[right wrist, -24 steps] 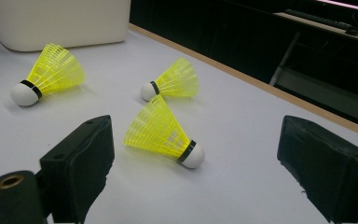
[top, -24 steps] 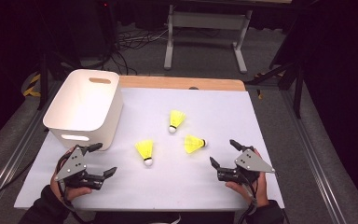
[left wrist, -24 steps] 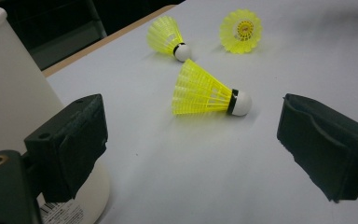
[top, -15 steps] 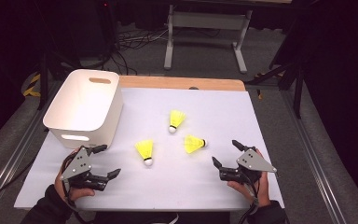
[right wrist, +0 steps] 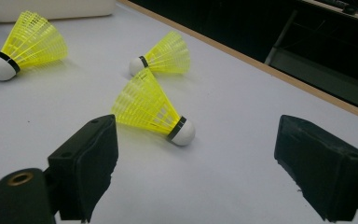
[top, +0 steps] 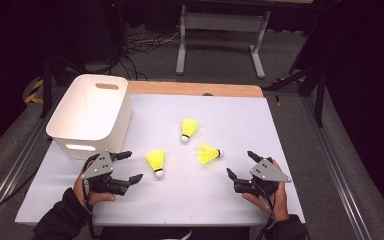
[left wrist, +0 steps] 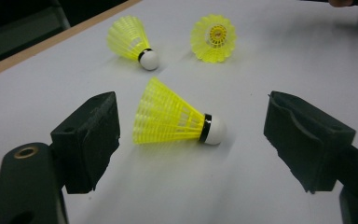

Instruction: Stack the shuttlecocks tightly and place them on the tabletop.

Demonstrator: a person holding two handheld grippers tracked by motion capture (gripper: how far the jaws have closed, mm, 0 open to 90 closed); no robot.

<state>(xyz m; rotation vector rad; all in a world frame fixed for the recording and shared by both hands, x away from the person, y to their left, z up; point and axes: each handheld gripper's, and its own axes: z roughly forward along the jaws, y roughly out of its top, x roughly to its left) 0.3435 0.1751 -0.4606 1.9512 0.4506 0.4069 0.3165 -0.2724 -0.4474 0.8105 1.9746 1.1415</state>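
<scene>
On the left of the white table (top: 280, 130) stands a white plastic bin (top: 91, 112), open at the top and with nothing visible in it. We hold the left gripper (top: 126, 166) just in front of the bin, jaws spread wide and grasping nothing. In the left gripper view the nearest shuttlecock (left wrist: 177, 117) lies on its side between and a little beyond the two black jaws, cork pointing to that view's right, not touched.

Further right, the middle shuttlecock (top: 190, 128) lies toward the far side of the table, and the right-hand shuttlecock (top: 208, 154) lies on its side, cork toward the table's right edge. Our right gripper (top: 241, 165) sits near it, jaws likewise spread and bare; in the right gripper view that shuttlecock rests just ahead of the jaws.

We judge this to be the approach step: both tools are lined up on a shuttlecock each, nothing picked up yet, and the bin looks the likely place for them. Next we need to push each gripper forward until the feather skirt sits between the pads, then close gently, since the skirt crushes easily and the rounded cork can roll away.
</scene>
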